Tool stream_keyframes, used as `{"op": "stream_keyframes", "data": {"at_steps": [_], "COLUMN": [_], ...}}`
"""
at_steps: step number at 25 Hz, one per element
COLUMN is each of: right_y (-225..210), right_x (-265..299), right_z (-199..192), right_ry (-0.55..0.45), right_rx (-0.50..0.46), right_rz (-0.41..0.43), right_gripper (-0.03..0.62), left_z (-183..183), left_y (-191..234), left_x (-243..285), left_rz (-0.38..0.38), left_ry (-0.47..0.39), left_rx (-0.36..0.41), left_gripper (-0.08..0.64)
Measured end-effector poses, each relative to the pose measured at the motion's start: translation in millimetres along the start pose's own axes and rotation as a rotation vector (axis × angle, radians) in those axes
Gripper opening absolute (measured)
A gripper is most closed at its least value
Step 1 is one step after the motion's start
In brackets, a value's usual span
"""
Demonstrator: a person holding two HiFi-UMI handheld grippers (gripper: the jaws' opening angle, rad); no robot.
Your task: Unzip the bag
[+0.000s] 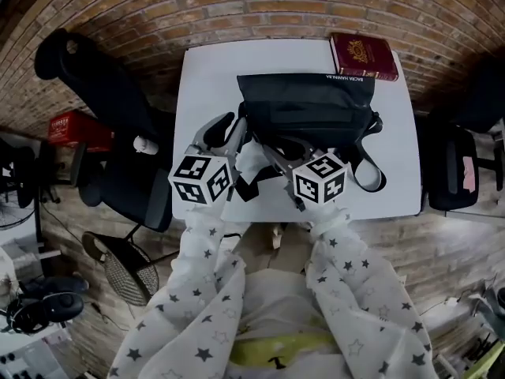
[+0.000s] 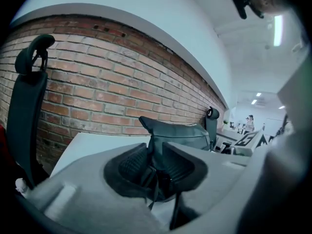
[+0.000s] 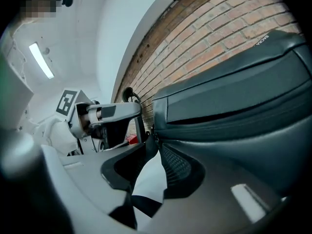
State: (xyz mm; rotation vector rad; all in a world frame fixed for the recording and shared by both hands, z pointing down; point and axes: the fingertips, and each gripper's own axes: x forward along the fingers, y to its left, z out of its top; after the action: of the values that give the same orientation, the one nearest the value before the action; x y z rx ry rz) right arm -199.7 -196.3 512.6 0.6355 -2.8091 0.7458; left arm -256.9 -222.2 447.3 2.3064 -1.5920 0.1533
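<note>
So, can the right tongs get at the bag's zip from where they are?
Probably yes. The right tongs stand open at the bag's near corner, where what looks like the zip's end sits just past their tips; nothing lies between.

A dark fabric shoulder bag (image 1: 304,109) lies across the middle of the white rectangular table (image 1: 207,69), with its strap looping off the near right end. A red hardback book (image 1: 363,55) sits at the table's far right corner, just behind the bag. The left gripper (image 2: 153,155) and right gripper (image 3: 152,152) meet at the bag's near left corner. A black office chair (image 1: 102,93) stands left of the table, and a second black chair (image 1: 454,164) stands to its right. The red brick wall (image 1: 237,6) runs behind.
</note>
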Motion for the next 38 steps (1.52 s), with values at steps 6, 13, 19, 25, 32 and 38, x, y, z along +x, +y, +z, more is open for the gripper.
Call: {"op": "stream_keyframes", "data": {"at_steps": [6,13,19,25,32,38], "right_y": [-7.4,-13.2,-23.9,-29.2,-36.3,-35.2], "right_x": [18.7,28.9,27.4,29.1,26.8,25.2], "right_z": [-10.0,-13.6,-14.4,-14.6,-15.1,-14.7], "right_ry": [0.009,-0.006,0.007,0.006,0.026,0.027], "right_rx": [-0.004,-0.031,-0.082,-0.114,-0.141,-0.129], "right_rz": [-0.077,-0.188,-0.283,-0.37,-0.4,-0.369], "right_gripper": [0.132,0.127,0.104,0.093,0.02,0.017], "left_z": [-1.7,-5.4,-5.5,-5.9,-6.6,-6.9], "left_y": [4.9,0.5,-7.0,-8.3,-7.7,-6.9], "left_x": [23.8,41.8,50.1,51.8,54.2,54.9], "left_rz": [-0.085,-0.166,-0.175,-0.167,-0.158,-0.153], "left_ry": [0.028,0.054,0.052,0.053,0.057,0.058], "left_rx": [0.016,0.035,0.035,0.037,0.033,0.031], "left_gripper": [0.157,0.19,0.19,0.189,0.184,0.172]}}
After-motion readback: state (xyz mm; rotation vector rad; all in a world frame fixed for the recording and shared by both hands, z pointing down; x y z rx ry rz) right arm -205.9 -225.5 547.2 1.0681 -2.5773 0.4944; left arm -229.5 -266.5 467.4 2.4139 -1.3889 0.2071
